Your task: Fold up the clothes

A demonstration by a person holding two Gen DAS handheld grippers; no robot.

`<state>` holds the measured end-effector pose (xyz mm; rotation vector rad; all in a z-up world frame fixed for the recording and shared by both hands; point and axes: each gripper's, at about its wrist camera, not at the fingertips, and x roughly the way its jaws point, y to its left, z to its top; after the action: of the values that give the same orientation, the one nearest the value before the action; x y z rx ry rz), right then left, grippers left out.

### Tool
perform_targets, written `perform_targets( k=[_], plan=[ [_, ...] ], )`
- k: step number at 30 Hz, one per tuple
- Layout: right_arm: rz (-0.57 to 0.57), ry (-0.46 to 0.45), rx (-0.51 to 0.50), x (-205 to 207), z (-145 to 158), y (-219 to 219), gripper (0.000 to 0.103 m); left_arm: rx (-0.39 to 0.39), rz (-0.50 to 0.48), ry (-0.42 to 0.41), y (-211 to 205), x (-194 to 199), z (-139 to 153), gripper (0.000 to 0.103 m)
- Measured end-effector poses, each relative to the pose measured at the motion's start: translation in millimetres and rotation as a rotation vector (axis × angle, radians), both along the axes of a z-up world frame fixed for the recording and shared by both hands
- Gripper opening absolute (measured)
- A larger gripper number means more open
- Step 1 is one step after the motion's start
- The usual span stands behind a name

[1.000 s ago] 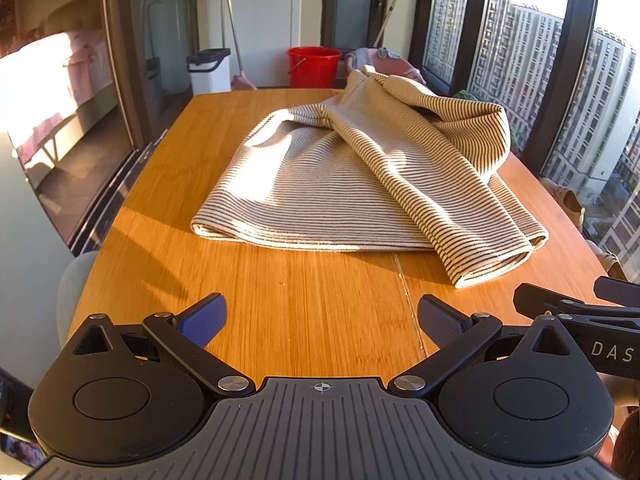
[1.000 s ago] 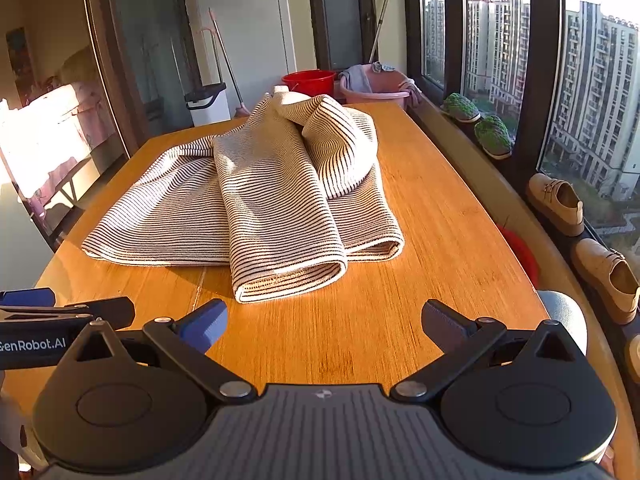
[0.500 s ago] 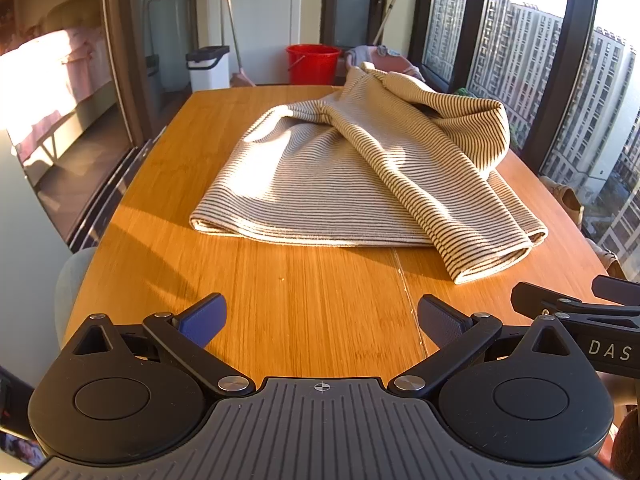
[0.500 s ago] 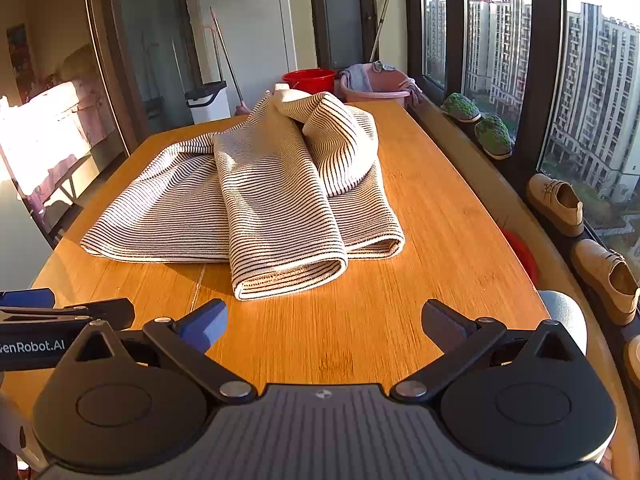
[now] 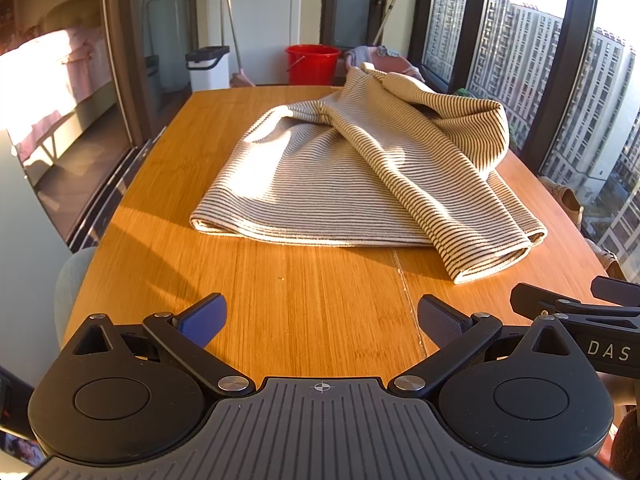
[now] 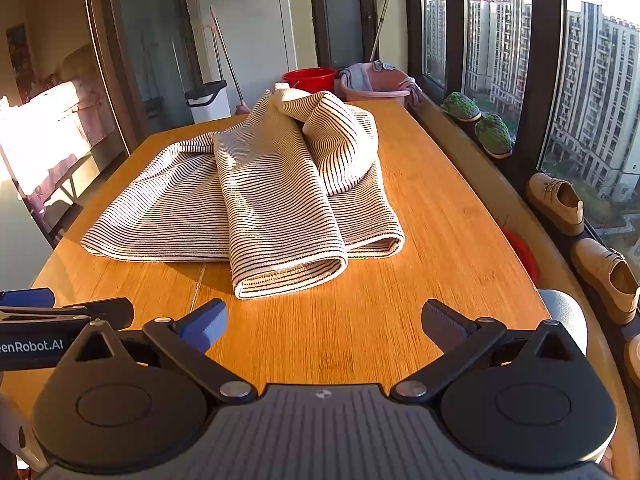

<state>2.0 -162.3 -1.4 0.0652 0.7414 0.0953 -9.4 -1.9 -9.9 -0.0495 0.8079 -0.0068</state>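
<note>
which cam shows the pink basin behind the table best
Right wrist view: the pink basin shows its rim, wall and draped cloth. In the left wrist view the striped garment hides most of it, leaving a sliver.

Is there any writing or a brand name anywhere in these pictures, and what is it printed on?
"DAS": white letters on the side of the right gripper, at the right edge of the left wrist view; the word is cut off by the frame.
"enRobot.AI": white letters on the side of the left gripper, at the left edge of the right wrist view; its first letter is cut off.
No other text is readable.
</note>
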Motion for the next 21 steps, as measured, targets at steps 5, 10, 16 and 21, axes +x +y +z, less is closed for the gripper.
perform_targets(
  k=[5, 10, 16, 21],
  plan=[
    [0.001, -0.001, -0.001, -0.7, -0.1, 0.2, 0.103, 0.000, -0.001, -0.001, 0.2, 0.0, 0.0, 0.103],
    [0.001, -0.001, -0.001, -0.4, -0.4, 0.2, 0.103, 0.001, -0.001, 0.001, 0.0, 0.2, -0.4, 0.103],
    [0.003, 0.001, -0.002, -1.2, -0.3, 1.2, 0.103, 0.000, 0.000, 0.003, -0.2, 0.1, -0.6, 0.103],
    [0.003, 0.004, -0.002, -1.5, -0.8, 1.5, 0.103, -0.001, 0.000, 0.003, -0.1, -0.2, -0.6, 0.103]
  ],
)
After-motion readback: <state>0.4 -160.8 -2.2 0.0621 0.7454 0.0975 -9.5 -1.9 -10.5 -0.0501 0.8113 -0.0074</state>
